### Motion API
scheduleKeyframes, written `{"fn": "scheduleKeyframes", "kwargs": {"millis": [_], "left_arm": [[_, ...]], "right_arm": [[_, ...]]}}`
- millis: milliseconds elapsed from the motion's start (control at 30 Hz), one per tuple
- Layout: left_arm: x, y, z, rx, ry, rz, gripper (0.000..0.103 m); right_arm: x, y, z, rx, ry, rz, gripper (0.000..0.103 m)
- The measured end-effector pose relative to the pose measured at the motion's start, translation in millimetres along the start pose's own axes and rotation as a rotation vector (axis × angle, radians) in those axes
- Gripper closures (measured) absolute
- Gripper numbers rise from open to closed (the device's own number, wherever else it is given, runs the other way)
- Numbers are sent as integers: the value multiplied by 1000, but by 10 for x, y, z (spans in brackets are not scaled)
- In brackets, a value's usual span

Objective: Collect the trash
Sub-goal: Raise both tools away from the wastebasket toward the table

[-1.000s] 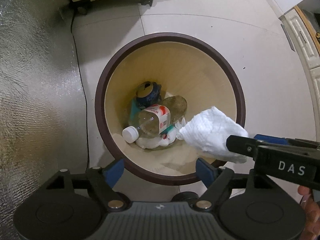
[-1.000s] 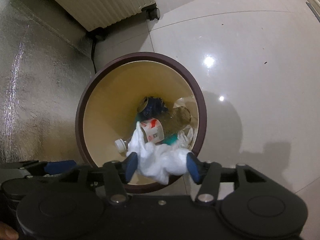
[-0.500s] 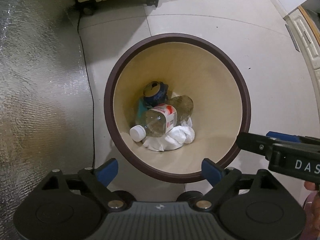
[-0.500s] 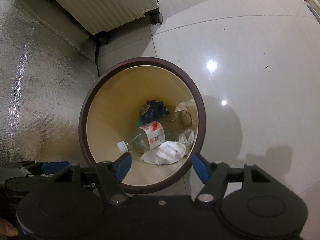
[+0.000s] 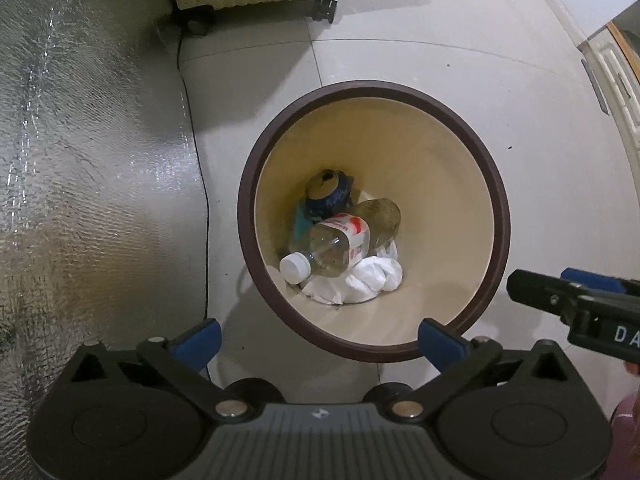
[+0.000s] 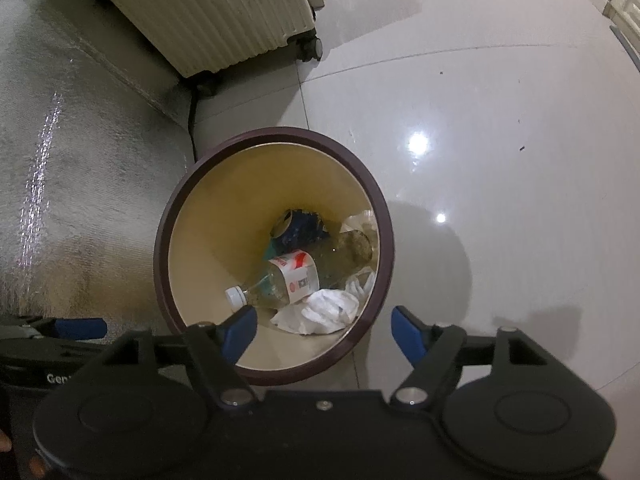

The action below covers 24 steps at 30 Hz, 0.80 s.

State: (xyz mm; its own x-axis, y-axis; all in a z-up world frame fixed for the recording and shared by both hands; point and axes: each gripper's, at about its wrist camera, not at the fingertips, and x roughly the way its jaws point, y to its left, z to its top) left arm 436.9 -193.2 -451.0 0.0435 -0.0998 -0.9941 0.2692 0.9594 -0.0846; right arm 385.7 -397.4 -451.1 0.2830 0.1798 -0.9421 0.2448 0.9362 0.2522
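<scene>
Both the left gripper [image 5: 318,334] and right gripper [image 6: 320,330], low in frame, have just been opening and hang spread and empty above the bin [image 5: 496,200], since the white tissue [image 5: 360,278] lies inside beside the bottle [image 5: 332,246] and can [image 5: 328,190].

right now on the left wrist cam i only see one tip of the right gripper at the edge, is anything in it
observer: No. The right gripper hangs over the bin. Its fingers have just been opening, and nothing is between them.
operator: ok, anything behind the bottle that i can't see
observer: Yes. In the right wrist view a pale crumpled scrap rests against the bin's wall, just past the base of the bottle.
</scene>
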Motion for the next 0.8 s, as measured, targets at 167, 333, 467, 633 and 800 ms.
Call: {"fn": "scheduleKeyframes", "kwargs": {"millis": [167, 333, 467, 633, 800], "left_arm": [[-77, 9, -75, 2, -21, 26, 0], [-138, 28, -143, -12, -33, 41, 0], [-224, 41, -224, -20, -45, 46, 0], [-390, 64, -322, -42, -88, 54, 0], [-615, 38, -413, -43, -139, 72, 0]], "right_arm": [[-91, -5, -28, -35, -29, -1, 21], [-190, -10, -59, -62, -48, -31, 6], [-271, 9, -93, -87, -69, -58, 0], [-380, 0, -146, -99, -95, -75, 0], [-611, 23, -228, -95, -145, -87, 0]]}}
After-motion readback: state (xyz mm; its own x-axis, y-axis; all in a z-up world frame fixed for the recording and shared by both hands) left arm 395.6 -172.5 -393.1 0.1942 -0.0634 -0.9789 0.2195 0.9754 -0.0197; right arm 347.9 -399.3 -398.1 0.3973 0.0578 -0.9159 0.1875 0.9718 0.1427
